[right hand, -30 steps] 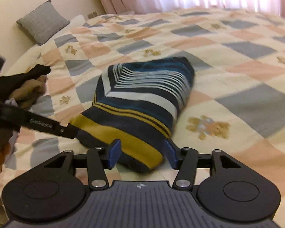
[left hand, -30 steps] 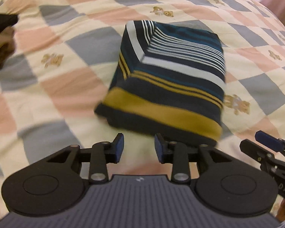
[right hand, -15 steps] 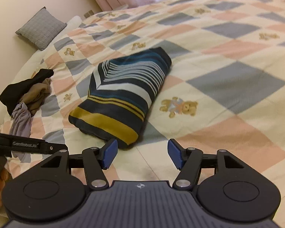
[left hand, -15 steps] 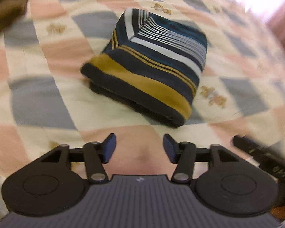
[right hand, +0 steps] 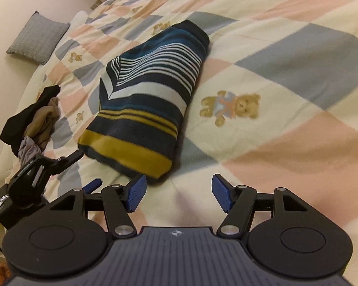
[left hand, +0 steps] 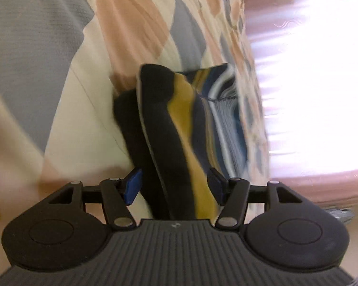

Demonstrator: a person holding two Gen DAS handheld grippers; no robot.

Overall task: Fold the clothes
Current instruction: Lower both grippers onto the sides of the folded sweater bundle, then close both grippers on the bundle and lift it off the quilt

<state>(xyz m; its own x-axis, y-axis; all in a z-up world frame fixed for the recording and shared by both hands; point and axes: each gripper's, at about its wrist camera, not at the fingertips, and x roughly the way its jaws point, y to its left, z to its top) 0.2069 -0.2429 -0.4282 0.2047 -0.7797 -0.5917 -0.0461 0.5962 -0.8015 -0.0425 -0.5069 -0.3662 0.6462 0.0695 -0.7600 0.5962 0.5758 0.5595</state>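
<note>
Both grippers' fingers were held apart: left gripper (left hand: 174, 188) around the shirt (left hand: 179, 128) edge, right gripper (right hand: 179, 196) at the shirt's 5 o'clock.

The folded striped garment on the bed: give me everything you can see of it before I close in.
The folded navy garment with white, teal and mustard-yellow stripes looks like soft knit, folded into a thick, tapering bundle. It lies flat on the checked teddy-bear quilt, its mustard-banded end nearest both cameras. The left gripper has turned sideways, its open jaws either side of that end; contact is unclear. The right gripper hovers open, apart from it.
</note>
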